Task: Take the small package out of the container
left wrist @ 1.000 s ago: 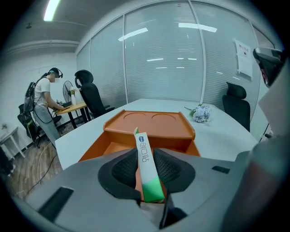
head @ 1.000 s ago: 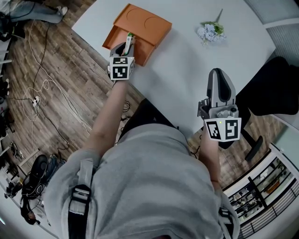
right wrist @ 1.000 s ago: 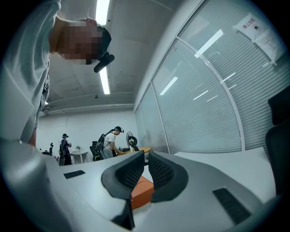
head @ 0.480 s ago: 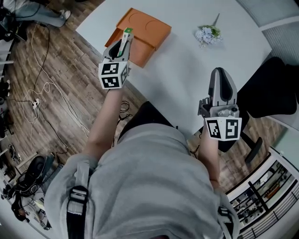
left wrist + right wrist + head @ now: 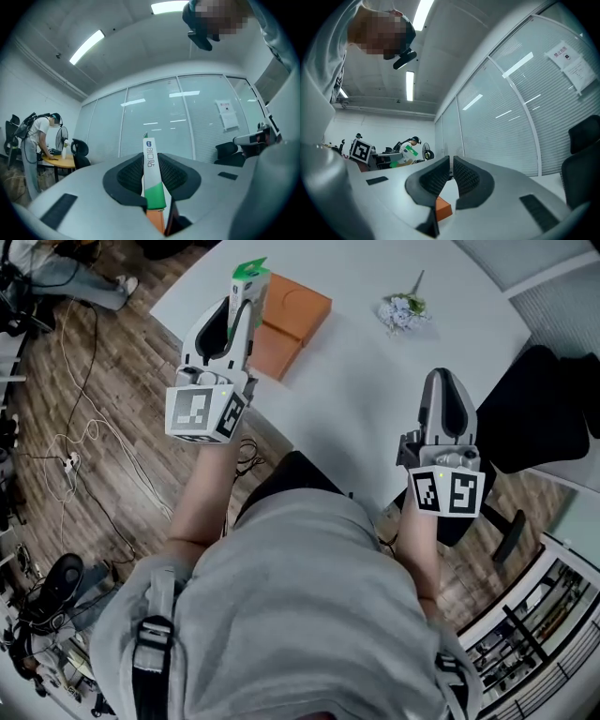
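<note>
Lifting away from the flat orange box-shaped container [image 5: 292, 317], the left gripper [image 5: 242, 298] carries the slim white-and-green small package [image 5: 251, 272] high above the far-left part of the round white table [image 5: 375, 390]. A second ago this gripper was low at the container's near opening, with only the package's tip showing. Now the package is wholly out and in the air. In the left gripper view it stands edge-on between the dark ribbed pads [image 5: 176, 174], which clamp it on both sides. The right gripper [image 5: 443, 382] has stayed over the table's near edge, jaws closed with nothing between them. The removal looks essentially done; at most, setting the package down remains.
</note>
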`<action>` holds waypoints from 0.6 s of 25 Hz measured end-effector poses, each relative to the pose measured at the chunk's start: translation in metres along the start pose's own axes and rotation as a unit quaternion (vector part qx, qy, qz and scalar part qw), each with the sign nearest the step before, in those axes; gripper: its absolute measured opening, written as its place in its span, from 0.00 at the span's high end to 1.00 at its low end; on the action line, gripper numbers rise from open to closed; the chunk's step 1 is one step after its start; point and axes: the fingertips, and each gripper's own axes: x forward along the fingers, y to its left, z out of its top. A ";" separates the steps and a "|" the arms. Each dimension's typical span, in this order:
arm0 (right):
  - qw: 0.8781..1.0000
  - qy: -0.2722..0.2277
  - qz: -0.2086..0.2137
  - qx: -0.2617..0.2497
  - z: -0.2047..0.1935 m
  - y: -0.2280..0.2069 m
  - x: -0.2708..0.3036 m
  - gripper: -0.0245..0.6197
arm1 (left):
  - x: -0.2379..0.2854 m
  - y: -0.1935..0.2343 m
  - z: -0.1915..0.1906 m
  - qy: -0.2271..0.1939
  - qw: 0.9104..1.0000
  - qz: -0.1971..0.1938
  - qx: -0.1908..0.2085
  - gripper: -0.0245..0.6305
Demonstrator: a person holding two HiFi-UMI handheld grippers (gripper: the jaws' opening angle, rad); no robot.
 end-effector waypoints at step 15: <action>1.000 0.003 -0.018 -0.020 0.002 0.001 0.016 0.87 | -0.004 -0.022 0.021 -0.024 0.999 -0.026 -0.018 0.81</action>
